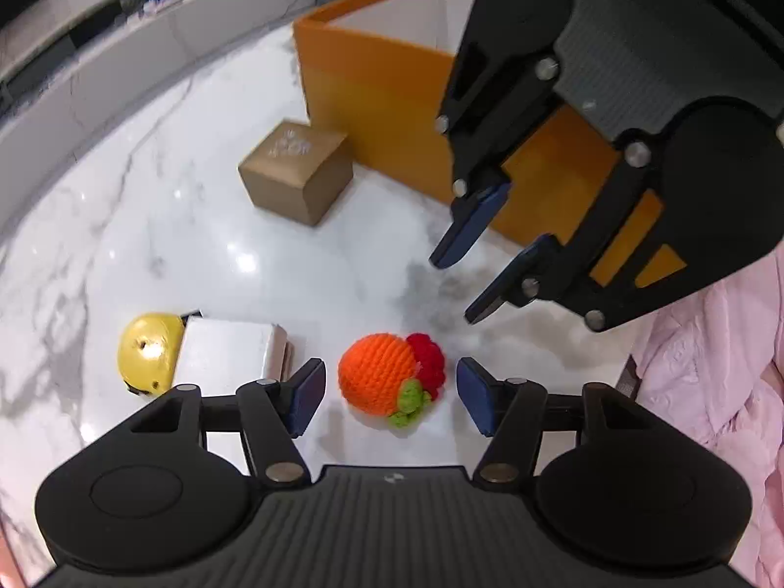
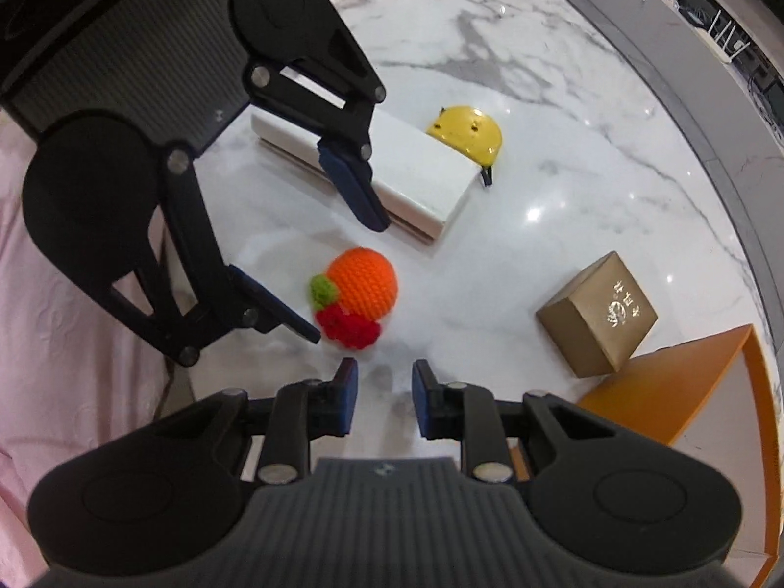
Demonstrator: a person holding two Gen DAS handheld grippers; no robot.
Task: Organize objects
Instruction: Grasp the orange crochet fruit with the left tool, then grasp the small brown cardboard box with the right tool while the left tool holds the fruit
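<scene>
The left tool [image 1: 390, 394] hangs low over the bench with its fingers spread wide, and the round orange crocheted toy with a red and green tuft [image 1: 387, 379] sits on the white marble bench [image 1: 147, 225] squarely between its two blue pads, not yet touched. The toy has no real long axis; its tuft faces the right-hand pad. The right tool [image 2: 383, 399], partly spread and holding nothing, hovers just short of the toy from the opposite side, so the left is the nearer. Just beside the left pad lies a white flat rectangular box [image 1: 228, 353], with a yellow dome-shaped helmet toy [image 1: 147, 353] touching its far end. Farther off stand a small brown cardboard cube [image 1: 296, 176] and the tall open orange box [image 1: 377, 98], likely the destination.
</scene>
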